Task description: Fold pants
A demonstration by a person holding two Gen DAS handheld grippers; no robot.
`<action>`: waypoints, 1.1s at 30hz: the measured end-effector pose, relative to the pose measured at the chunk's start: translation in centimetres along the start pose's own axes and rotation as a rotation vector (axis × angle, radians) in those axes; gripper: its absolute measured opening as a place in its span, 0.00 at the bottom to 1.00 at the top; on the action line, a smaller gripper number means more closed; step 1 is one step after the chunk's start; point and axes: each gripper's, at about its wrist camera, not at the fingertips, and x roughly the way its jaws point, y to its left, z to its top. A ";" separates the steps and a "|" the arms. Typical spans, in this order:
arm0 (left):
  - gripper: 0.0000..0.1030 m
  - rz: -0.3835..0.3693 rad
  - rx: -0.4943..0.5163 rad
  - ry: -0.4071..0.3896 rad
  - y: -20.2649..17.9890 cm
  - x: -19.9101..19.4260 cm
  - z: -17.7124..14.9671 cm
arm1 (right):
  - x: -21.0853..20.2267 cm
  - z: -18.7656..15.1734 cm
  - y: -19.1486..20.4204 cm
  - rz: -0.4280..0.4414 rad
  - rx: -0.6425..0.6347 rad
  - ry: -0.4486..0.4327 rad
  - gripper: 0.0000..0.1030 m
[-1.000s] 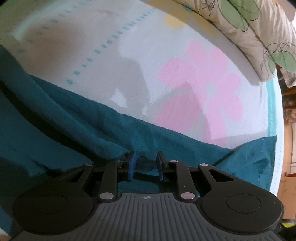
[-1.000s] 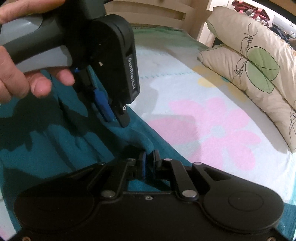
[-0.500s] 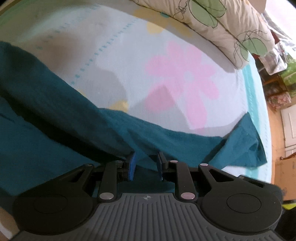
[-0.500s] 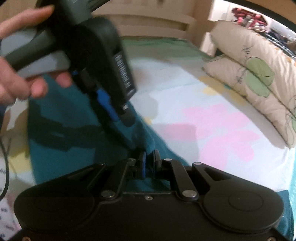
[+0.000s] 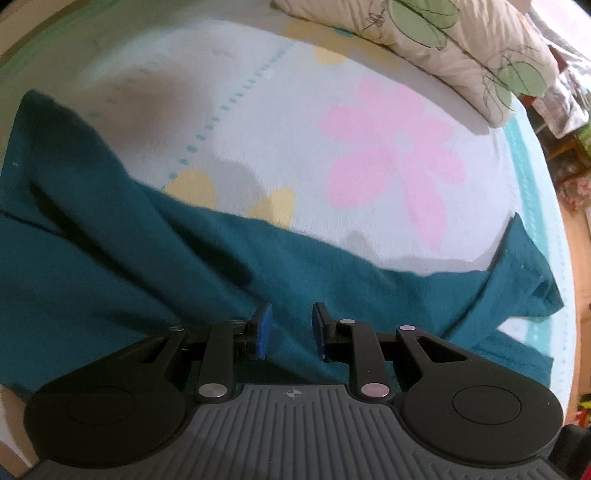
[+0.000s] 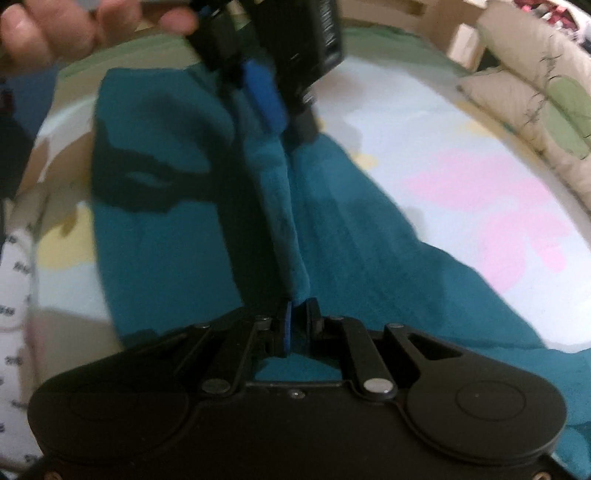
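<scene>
You are working over a pair of teal cotton pants that is lying across a bed covered by a white sheet printed with pink and yellow flowers. In the left wrist view the pants are stretching from the left edge to a crumpled end at the right edge of the mattress.

Your left gripper is hovering over the teal cloth with its blue-padded fingers spread apart; nothing is sitting between them here. In the right wrist view that same gripper is showing at the top, your left hand wrapping its handle, and a raised ridge of fabric is running up to its blue pad. Motion blur is hiding whether the pad is touching the cloth.

Your right gripper is pinching that ridge of the pants, its fingers pressed close with teal fabric showing in the narrow gap between them. The fold is rising from there as a taut strip.

Two cream pillows with green leaf prints are resting along the far side of the bed, well apart from the pants.
</scene>
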 end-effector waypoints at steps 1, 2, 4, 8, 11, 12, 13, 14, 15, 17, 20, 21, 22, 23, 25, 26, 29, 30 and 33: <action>0.23 -0.003 0.020 0.002 -0.2 0.1 -0.3 | 0.2 0.0 0.0 0.010 -0.004 0.008 0.15; 0.23 -0.010 0.042 0.007 -0.5 0.4 -0.4 | 0.4 -0.1 0.0 0.012 -0.007 0.014 0.16; 0.23 -0.018 0.086 0.022 -1.0 1.6 -0.8 | 0.8 0.0 -0.2 0.008 -0.007 0.023 0.17; 0.22 0.003 0.136 0.113 -1.2 4.8 -2.4 | 0.7 0.1 -0.9 0.011 0.036 0.028 0.19; 0.22 0.005 0.131 0.163 -0.5 6.3 -3.8 | 0.7 0.7 -2.6 0.017 0.105 0.037 0.19; 0.22 0.001 0.124 0.178 -0.2 6.6 -4.2 | 0.4 0.7 -3.3 0.020 0.130 0.037 0.19; 0.22 -0.006 0.119 0.181 0.1 6.8 -4.6 | 0.0 0.7 -4.0 0.020 0.157 0.034 0.19; 0.22 -0.017 0.117 0.169 0.3 6.7 -4.9 | -0.6 0.8 -4.9 0.020 0.191 0.027 0.20; 0.22 -0.025 0.119 0.158 0.5 6.5 -5.1 | -1.2 0.8 -6.1 0.017 0.234 0.019 0.20; 0.22 -0.028 0.125 0.156 0.5 6.5 -5.2 | -2.3 1.0 -8.7 0.005 0.334 -0.008 0.22; 0.23 -0.022 0.134 0.161 0.3 6.5 -5.2 | -3.9 0.9 -13.8 -0.139 0.522 -0.055 0.54; 0.23 -0.018 0.139 0.161 0.1 6.5 -5.2 | -4.1 0.9 -15.5 -0.208 0.574 -0.067 0.58; 0.23 -0.015 0.143 0.160 0.0 6.5 -5.2 | -4.1 0.9 -17.1 -0.283 0.619 -0.078 0.59; 0.23 -0.014 0.148 0.158 -0.1 6.5 -5.3 | -3.9 0.9 -19.1 -0.371 0.671 -0.083 0.60; 0.23 -0.014 0.152 0.154 -0.2 6.6 -5.2 | -2.8 1.1 -22.5 -0.476 0.757 -0.050 0.62; 0.23 -0.015 0.154 0.153 -0.4 6.6 -5.3 | -1.6 1.0 -24.4 -0.524 0.812 -0.010 0.62; 0.23 -0.025 0.146 0.153 -0.2 6.5 -5.4 | 2.1 1.2 -28.5 -0.623 0.906 0.144 0.62; 0.23 -0.028 0.145 0.154 0.1 6.5 -5.4 | 3.0 1.1 -29.6 -0.649 0.918 0.188 0.61; 0.23 -0.036 0.139 0.158 0.6 6.7 -5.0 | 4.9 0.4 -31.6 -0.697 0.963 0.261 0.57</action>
